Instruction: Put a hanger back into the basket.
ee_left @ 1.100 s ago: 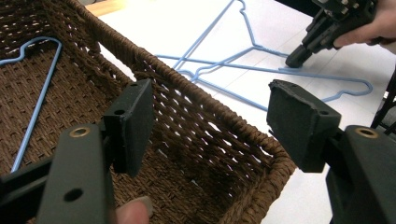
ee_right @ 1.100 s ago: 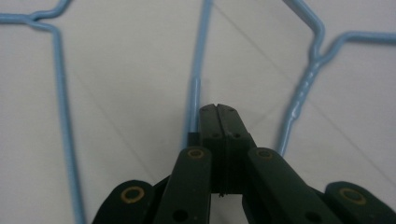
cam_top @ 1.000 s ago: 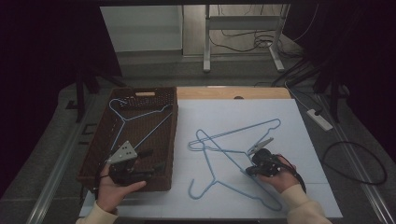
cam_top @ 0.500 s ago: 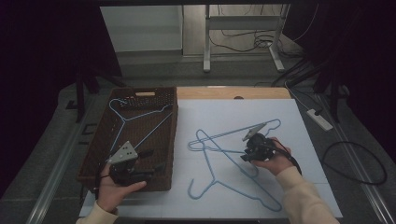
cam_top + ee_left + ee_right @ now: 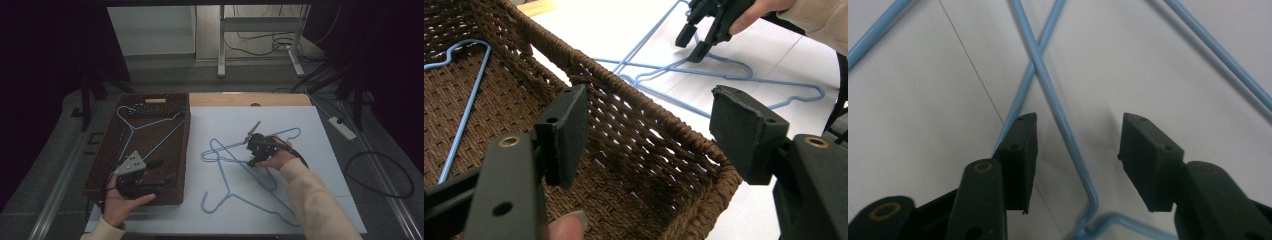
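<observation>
Two blue wire hangers point(image 5: 235, 150) lie crossed on the white sheet point(image 5: 310, 170). A third blue hanger point(image 5: 145, 127) lies in the brown wicker basket point(image 5: 102, 165) on the left. My right gripper point(image 5: 254, 152) hangs low over the crossed hangers. Its jaws have just been opening, and a hanger wire point(image 5: 1058, 115) runs between them untouched by the pads. My left gripper point(image 5: 162, 172) stands open over the basket's near right corner, with the woven rim point(image 5: 649, 105) in front of its jaws. The right gripper point(image 5: 696, 37) also appears farther off in the left gripper view.
A wooden strip point(image 5: 250, 99) borders the sheet's far edge. A power strip point(image 5: 342, 127) and cables point(image 5: 380, 175) lie on the floor to the right. Table legs point(image 5: 220, 45) stand beyond.
My right hand has moved away from me and to the left across the sheet, and its jaws have gone from shut to open. The left hand has stayed where it was.
</observation>
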The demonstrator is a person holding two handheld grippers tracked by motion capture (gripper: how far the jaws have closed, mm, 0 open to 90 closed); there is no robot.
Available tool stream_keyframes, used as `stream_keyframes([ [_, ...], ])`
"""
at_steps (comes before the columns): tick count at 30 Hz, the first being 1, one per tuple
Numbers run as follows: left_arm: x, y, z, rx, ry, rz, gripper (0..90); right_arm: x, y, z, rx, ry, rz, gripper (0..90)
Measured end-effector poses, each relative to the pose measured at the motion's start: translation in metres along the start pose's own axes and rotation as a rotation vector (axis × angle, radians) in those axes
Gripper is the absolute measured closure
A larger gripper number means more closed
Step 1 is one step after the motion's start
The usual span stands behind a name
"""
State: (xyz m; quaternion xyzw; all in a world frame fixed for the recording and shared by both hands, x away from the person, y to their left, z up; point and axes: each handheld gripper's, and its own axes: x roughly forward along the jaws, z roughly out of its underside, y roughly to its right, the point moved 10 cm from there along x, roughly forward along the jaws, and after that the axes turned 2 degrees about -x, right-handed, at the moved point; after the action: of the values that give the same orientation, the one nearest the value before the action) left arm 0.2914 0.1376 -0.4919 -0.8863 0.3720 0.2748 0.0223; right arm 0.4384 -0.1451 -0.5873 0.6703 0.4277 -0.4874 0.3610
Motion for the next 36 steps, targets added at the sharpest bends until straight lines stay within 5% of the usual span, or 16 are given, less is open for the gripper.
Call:
stream_keyframes([
  [11, -0.001, -0.001, 0.000, 0.001, 0.001, -0.005, 32.9, 0.008, -0.001, -0.011, -0.068, -0.140, -0.066, 78.1],
  [17, -0.001, -0.002, 0.000, 0.000, 0.002, -0.006, 32.9, 0.008, -0.003, -0.013, -0.107, -0.170, -0.049, 87.5],
  [22, -0.001, -0.001, 0.000, 0.002, 0.003, -0.004, 32.9, 0.007, -0.001, -0.012, -0.090, -0.164, -0.023, 87.9],
  [28, -0.002, -0.001, -0.001, 0.001, 0.006, -0.005, 32.9, -0.009, 0.004, -0.014, -0.014, -0.113, -0.022, 88.1],
  [36, 0.000, 0.003, -0.003, 0.009, 0.012, -0.004, 33.2, -0.050, 0.012, -0.020, 0.170, 0.015, -0.024, 88.1],
])
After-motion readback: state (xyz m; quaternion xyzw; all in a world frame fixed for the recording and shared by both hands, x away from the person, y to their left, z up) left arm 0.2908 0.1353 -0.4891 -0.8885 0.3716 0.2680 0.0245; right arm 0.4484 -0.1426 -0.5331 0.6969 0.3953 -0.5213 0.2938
